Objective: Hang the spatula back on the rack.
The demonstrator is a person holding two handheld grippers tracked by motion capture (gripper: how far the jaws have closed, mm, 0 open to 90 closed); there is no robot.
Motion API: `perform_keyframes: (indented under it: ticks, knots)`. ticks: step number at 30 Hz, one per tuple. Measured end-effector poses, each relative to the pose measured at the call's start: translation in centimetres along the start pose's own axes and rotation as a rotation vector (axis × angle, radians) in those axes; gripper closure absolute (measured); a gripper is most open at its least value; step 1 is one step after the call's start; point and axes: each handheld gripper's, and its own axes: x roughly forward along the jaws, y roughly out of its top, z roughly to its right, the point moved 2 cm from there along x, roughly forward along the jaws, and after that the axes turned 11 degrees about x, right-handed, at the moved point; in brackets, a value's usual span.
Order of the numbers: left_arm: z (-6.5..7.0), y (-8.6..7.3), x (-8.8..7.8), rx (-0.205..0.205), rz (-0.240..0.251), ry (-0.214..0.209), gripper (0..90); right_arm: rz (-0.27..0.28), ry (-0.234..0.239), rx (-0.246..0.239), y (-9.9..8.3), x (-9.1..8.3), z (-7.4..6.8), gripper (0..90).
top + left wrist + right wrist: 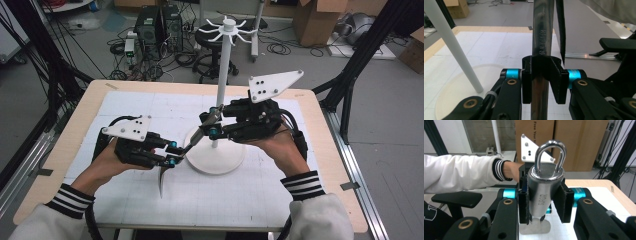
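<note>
The long steel utensil (pixel 192 137) spans both tongs: left tongs (pixel 172 153) pinch its shaft, right tongs (pixel 214 125) pinch its loop-ended handle nearer the white hook stand (pixel 222 85).

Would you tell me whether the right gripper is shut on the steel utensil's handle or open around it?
Shut on it: the right gripper has both black pads pressed against the utensil handle, just below its hanging loop.

1. A light wooden tabletop (pixel 80 117) carries a white gridded mat (pixel 150 107).
2. Beyond it, the grey floor (pixel 310 70) is strewn with cables.
3. A black stool (pixel 212 37) and computer towers (pixel 157 25) stand there.
4. Cardboard boxes (pixel 317 20) sit at the back.
5. Black frame struts (pixel 362 50) flank the right side.
</note>
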Motion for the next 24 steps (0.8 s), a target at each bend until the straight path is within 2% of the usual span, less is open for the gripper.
perform_keyframes:
  ticks: [1, 4, 5, 7, 8, 9, 11, 14, 15, 16, 17, 18, 20, 23, 24]
  knots:
    - [0.0, 0.0, 0.0, -0.001, -0.006, 0.008, 71.6, -0.003, -0.006, 0.018, 0.1, 0.0, -0.1, 68.9]
    - [0.0, -0.1, -0.1, 0.001, -0.028, 0.026, 56.5, -0.019, -0.006, 0.037, 0.3, 0.0, 0.1, 69.0]
    - [0.0, -0.3, -0.2, -0.018, -0.045, 0.047, 53.3, -0.034, -0.005, 0.056, 0.3, -0.1, 0.0, 69.0]
    - [-0.1, -0.4, -0.3, -0.029, -0.049, 0.055, 47.6, -0.043, -0.003, 0.052, 0.4, -0.1, 0.1, 69.0]
    - [-0.1, -0.6, -0.6, -0.045, -0.065, 0.090, 44.0, -0.055, -0.007, 0.062, 0.5, -0.3, 0.1, 69.0]
    - [-0.1, -0.6, -0.6, -0.045, -0.065, 0.090, 38.9, -0.060, -0.011, 0.072, 0.6, -0.5, 0.1, 69.0]
    - [-0.1, -1.0, -1.1, -0.054, -0.097, 0.154, 31.1, -0.057, -0.029, 0.074, 0.7, -0.9, 0.1, 69.0]
    - [-0.1, -1.3, -1.7, -0.093, -0.123, 0.204, 17.0, -0.049, -0.061, 0.065, 0.8, -1.5, 0.1, 69.0]
    - [-0.1, -1.3, -1.7, -0.093, -0.123, 0.204, 14.0, -0.046, -0.068, 0.067, 0.8, -1.8, 0.1, 69.0]
    - [0.0, -1.5, -1.8, -0.115, -0.133, 0.218, 14.0, -0.046, -0.068, 0.067, 0.8, -1.8, 0.1, 69.0]
    - [0.0, -1.8, -2.2, -0.143, -0.162, 0.234, 6.3, -0.044, -0.082, 0.083, 1.0, -2.3, 0.2, 68.9]
    - [0.0, -1.8, -2.2, -0.143, -0.162, 0.234, 2.5, -0.042, -0.091, 0.087, 1.0, -2.5, 0.3, 69.0]
    - [0.2, -2.4, -3.0, -0.168, -0.164, 0.254, 1.7, -0.043, -0.107, 0.099, 1.1, -2.9, 0.3, 68.9]
    - [0.3, -2.9, -3.6, -0.174, -0.168, 0.268, 1.7, -0.045, -0.125, 0.107, 1.2, -3.4, 0.4, 68.9]
    - [0.4, -3.5, -4.1, -0.187, -0.163, 0.290, 1.7, -0.045, -0.144, 0.112, 1.3, -3.8, 0.4, 68.9]
